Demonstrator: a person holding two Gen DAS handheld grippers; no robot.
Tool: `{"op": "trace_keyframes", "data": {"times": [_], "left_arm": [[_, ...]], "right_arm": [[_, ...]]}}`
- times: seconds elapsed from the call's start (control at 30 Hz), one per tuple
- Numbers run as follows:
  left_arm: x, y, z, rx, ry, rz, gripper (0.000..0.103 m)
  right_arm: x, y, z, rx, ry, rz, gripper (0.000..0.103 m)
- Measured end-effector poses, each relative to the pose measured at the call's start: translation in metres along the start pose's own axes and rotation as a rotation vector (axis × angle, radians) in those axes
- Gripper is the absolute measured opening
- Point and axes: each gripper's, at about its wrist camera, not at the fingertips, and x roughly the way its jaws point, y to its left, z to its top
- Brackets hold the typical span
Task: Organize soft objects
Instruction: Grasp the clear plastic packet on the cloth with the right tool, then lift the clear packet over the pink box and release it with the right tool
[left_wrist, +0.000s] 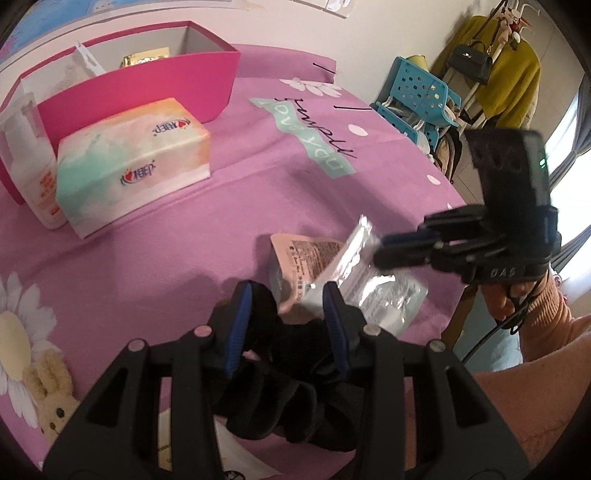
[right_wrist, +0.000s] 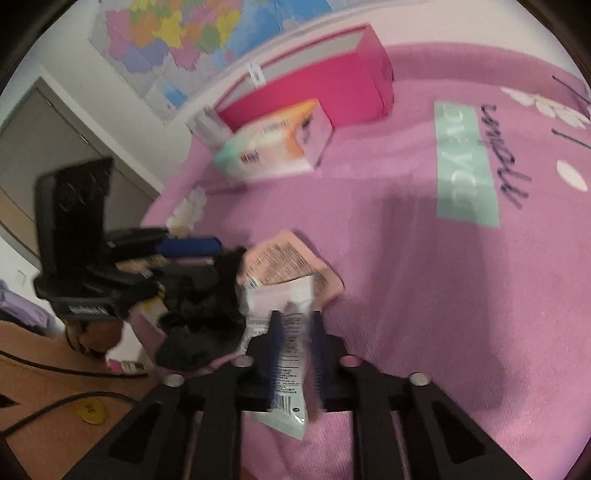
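Your left gripper has its fingers around the black cloth, near on the pink bedsheet. Your right gripper pinches a silver sachet beside a pink sachet. Far left stand the tissue pack and pink box.

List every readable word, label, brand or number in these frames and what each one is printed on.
"DAS": on the body of the right gripper.
"love you", upside down: on the teal patch of the pink bedsheet.
Red logo on the tissue box: Chinese characters, not legible.
Fine print and barcode on the white sachet and the pink sachet: too small and blurred.
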Motion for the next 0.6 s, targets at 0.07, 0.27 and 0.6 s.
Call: {"op": "trace_keyframes", "data": {"times": [0.07, 0.27, 0.6], "left_arm": [[0.001, 0.001, 0.003, 0.001, 0.0, -0.008, 0.042], [0.007, 0.004, 0.016, 0.008, 0.0, -0.024, 0.042], [0.012, 0.04, 0.028, -0.08, 0.008, 0.071, 0.042]], "right_arm": [[-0.003, 0.007, 0.009, -0.032, -0.033, -0.009, 0.009], [-0.001, 0.021, 0.043, -0.129, -0.085, -0.006, 0.007], [0.051, 0.019, 0.101, -0.165, -0.049, -0.055, 0.021]]}}
